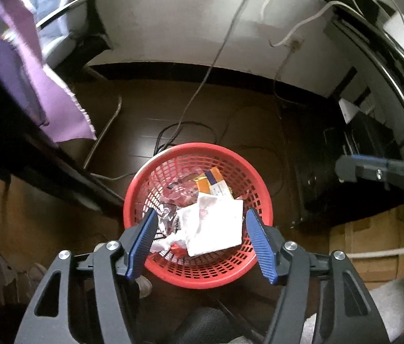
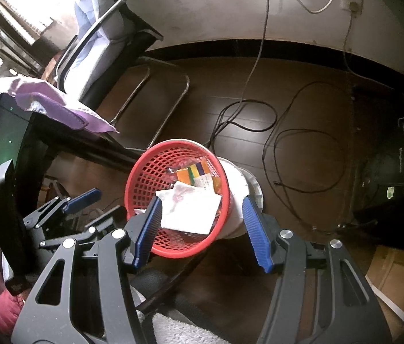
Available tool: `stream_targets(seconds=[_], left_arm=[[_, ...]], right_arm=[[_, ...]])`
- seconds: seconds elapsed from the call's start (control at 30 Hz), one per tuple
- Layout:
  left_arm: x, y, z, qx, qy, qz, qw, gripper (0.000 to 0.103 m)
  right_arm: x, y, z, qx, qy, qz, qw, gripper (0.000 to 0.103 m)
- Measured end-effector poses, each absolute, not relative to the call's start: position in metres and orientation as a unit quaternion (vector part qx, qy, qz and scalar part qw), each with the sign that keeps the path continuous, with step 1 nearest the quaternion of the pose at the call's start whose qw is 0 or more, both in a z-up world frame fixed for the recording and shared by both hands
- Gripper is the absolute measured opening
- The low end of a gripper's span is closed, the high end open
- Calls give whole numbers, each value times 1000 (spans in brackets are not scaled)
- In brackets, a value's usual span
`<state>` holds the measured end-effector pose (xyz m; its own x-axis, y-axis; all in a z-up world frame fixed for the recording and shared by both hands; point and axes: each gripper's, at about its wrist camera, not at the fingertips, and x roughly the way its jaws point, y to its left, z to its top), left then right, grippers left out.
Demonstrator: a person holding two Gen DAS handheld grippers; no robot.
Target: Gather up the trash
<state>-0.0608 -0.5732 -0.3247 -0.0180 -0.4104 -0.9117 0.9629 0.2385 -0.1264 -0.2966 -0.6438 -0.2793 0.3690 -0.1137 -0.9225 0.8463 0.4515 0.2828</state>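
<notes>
A red mesh trash basket stands on the dark floor and holds crumpled white paper, foil wrappers and an orange box. My left gripper is open and empty, held above the basket's near side. In the right wrist view the same basket sits on a white base, with the white paper and the orange box inside. My right gripper is open and empty above the basket. The left gripper's fingers show at the left there.
A desk edge with a purple cloth is at the left. An office chair stands behind it. Loose cables lie on the floor toward the wall. Dark equipment and cardboard are at the right.
</notes>
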Motion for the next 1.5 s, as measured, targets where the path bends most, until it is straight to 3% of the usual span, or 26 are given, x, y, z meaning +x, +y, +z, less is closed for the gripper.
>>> stream_targets(seconds=[0.2, 0.33, 0.73, 1.1, 1.5], left_arm=[[-53, -559, -309, 282, 466, -532, 648, 67], [-56, -541, -291, 281, 452, -527, 662, 74], [-60, -489, -219, 246, 412, -497, 723, 94], [-72, -465, -197, 244, 382, -492, 743, 97], [-59, -479, -240, 271, 398, -478, 734, 97]], right_arm=[[-286, -634, -268, 391, 457, -319, 732, 58], [-280, -627, -252, 374, 457, -313, 744, 58], [-273, -586, -193, 274, 472, -315, 777, 79], [-277, -556, -179, 236, 495, -303, 779, 87], [-270, -552, -222, 254, 521, -301, 757, 88]])
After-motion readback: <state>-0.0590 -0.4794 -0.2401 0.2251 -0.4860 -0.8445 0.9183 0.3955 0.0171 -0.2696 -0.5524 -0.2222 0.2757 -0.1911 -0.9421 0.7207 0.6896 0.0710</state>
